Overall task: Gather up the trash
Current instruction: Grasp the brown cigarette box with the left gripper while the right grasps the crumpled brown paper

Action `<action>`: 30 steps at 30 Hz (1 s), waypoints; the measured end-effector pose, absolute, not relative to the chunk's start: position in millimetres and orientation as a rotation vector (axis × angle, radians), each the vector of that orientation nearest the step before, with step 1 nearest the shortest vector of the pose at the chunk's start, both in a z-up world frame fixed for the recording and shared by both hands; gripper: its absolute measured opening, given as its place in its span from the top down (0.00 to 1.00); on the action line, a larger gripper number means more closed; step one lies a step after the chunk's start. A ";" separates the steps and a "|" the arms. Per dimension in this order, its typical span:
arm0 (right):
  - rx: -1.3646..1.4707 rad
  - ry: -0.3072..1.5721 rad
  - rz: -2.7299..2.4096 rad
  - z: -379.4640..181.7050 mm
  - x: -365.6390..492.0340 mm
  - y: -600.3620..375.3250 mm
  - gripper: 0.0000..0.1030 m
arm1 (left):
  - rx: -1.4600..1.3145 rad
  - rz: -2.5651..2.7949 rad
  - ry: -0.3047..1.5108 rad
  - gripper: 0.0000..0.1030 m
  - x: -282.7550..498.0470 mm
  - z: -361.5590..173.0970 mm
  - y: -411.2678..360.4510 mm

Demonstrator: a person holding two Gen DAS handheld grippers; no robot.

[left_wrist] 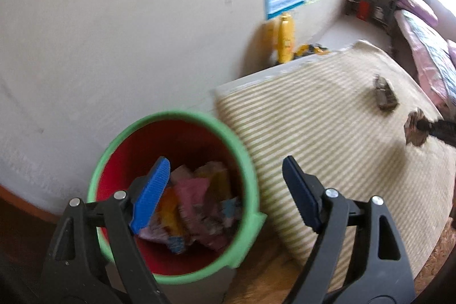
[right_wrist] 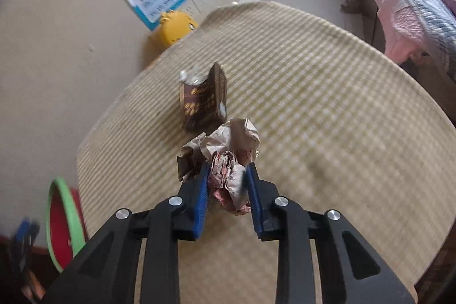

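The right gripper [right_wrist: 226, 190] points steeply down at the striped mat [right_wrist: 313, 104], its 2 blue pads pressed against either side of a crumpled paper wad [right_wrist: 228, 150], pinching it where it sits on the mat. Just beyond the wad stands a brown carton [right_wrist: 202, 99], upright and torn open at the top, close to the wad but whether they touch is unclear. The left gripper [left_wrist: 225, 190] also tilts downward, above a red bin with a green rim [left_wrist: 245, 150]; its jaws are spread wide with nothing between them, 1 pad over the bin's mouth and the other over the mat's edge. The left wrist view alone looks into the bin, where colourful wrappers [left_wrist: 196, 207] lie heaped at the bottom, and it shows the wad and the tip of the right gripper far off at the right edge. The right wrist view alone shows the pinch itself up close; there the bin appears only as a sliver at the lower left, beside the mat.
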State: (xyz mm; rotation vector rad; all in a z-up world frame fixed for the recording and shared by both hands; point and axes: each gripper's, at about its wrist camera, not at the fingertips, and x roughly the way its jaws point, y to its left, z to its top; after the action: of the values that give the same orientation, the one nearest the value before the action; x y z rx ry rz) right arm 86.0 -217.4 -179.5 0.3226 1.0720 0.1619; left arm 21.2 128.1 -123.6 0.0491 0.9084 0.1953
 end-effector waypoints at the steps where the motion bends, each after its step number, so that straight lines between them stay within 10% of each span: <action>1: 0.315 1.065 0.167 -178.3 73.9 -217.0 0.77 | 0.067 0.167 0.902 0.24 27.4 -124.0 113.5; 17: 0.380 1.029 0.187 -189.9 -34.2 -235.7 0.73 | 0.277 -0.057 0.951 0.24 180.1 -182.9 -132.7; 30: 0.508 1.040 0.220 -198.1 -39.6 -261.0 0.63 | 0.310 -0.004 1.043 0.24 218.8 -226.2 -158.4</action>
State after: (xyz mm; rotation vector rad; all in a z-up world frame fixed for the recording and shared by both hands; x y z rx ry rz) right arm -39.6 -261.0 -198.1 0.5078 1.0402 0.2198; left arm 218.8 -158.4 -226.2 0.3100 1.0432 -0.0040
